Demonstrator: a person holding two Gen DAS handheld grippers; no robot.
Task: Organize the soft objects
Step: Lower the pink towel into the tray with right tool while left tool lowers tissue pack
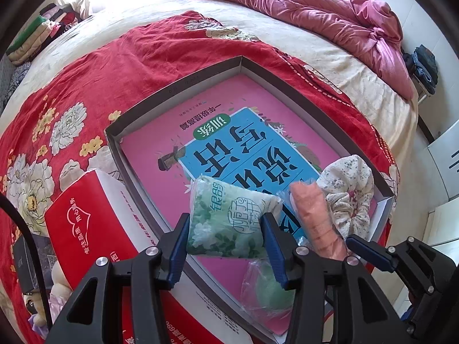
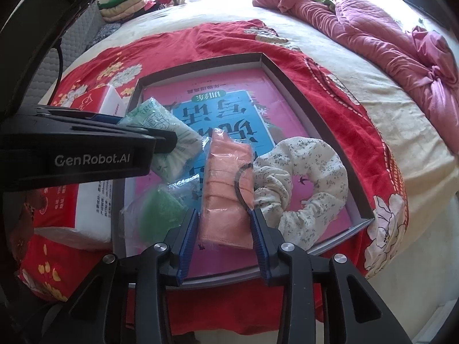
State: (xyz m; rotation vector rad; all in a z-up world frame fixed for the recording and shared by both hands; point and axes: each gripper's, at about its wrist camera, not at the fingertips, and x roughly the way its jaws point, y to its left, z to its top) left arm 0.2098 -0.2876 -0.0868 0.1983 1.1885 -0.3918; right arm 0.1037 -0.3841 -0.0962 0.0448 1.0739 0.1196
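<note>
Right wrist only: black hair tie [image 2: 241, 183]

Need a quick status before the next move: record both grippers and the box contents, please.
left gripper: shut on green tissue pack, over box
right gripper: open, astride peach towel pack, which seems to rest in box
box: on red floral cloth, pink book inside
also in box: floral scrunchie, green bagged item
</note>
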